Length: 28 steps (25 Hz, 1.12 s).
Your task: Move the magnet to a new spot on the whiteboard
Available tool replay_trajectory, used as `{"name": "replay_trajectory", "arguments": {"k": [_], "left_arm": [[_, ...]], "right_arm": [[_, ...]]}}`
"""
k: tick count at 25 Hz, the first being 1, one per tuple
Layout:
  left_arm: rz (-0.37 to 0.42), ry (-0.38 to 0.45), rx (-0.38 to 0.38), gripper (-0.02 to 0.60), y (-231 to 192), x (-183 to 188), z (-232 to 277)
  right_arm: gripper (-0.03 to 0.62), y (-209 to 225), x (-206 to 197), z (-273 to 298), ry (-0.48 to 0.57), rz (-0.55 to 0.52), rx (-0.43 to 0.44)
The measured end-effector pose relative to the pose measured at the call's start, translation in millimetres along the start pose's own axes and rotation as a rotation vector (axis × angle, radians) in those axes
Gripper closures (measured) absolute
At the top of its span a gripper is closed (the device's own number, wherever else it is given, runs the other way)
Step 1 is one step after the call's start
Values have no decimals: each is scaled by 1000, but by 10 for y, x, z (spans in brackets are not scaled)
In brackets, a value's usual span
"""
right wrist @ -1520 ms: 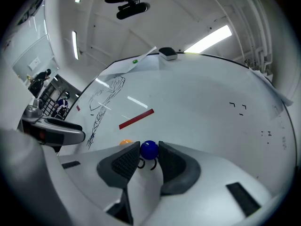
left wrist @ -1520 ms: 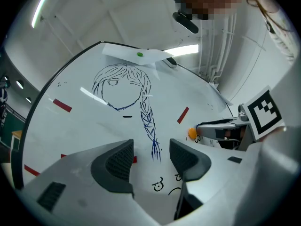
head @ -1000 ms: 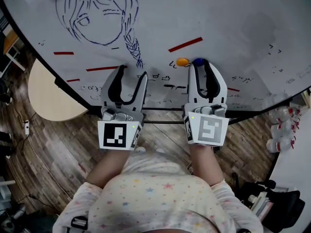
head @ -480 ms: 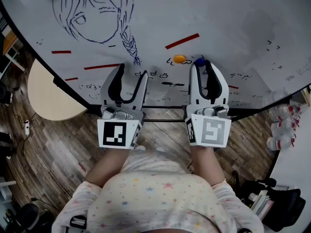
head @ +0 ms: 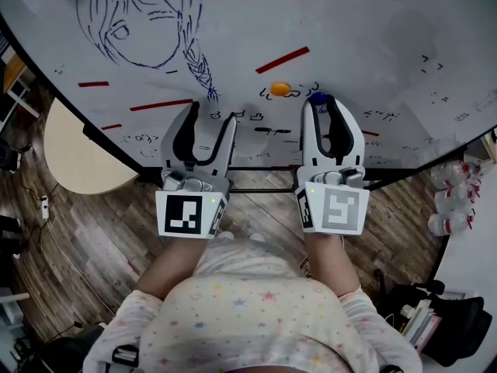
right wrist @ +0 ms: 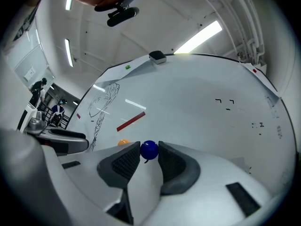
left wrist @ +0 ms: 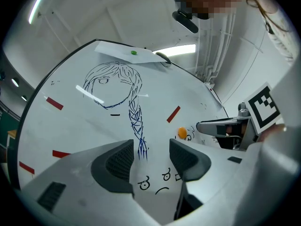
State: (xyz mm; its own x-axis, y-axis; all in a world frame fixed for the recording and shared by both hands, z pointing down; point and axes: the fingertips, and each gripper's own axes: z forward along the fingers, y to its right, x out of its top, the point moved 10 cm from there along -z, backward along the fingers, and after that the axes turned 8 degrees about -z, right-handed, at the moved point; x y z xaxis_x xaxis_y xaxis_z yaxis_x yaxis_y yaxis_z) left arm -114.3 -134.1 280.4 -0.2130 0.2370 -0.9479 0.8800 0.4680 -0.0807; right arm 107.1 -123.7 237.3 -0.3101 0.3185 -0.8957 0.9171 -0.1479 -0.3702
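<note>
We see our right tool [head: 319, 107] pinching the blue magnet [right wrist: 149, 149] on the whiteboard [head: 373, 45]. An orange magnet [head: 280, 89] sits just beside it. The left tool [head: 211, 115] is wide and empty.

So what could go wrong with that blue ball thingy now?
1. The round blue magnet sits only at the very tips of the right gripper, so it could pop out.
2. The orange magnet is close beside it and might get knocked.
3. Sliding it along the whiteboard could smear the marker scribbles nearby.
</note>
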Motion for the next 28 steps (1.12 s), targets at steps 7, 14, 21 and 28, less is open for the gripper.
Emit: {"name": "replay_trajectory", "arguments": {"k": [7,14,21,28], "left_arm": [[-4,-3,-20,364,75,-6,1],[-14,-12,-52,364,180,-40,30],[-23,-16,-86,364,284,-68,79],[-37,-27,-121,365,407,-112,131]], "right_arm": [[474,50,-9,-88,-4,6,-18],[474,142,-46,-213,-20,10,-53],[474,250,-78,-326,-35,9,-92],[474,352,-121,-449,-52,10,-126]]}}
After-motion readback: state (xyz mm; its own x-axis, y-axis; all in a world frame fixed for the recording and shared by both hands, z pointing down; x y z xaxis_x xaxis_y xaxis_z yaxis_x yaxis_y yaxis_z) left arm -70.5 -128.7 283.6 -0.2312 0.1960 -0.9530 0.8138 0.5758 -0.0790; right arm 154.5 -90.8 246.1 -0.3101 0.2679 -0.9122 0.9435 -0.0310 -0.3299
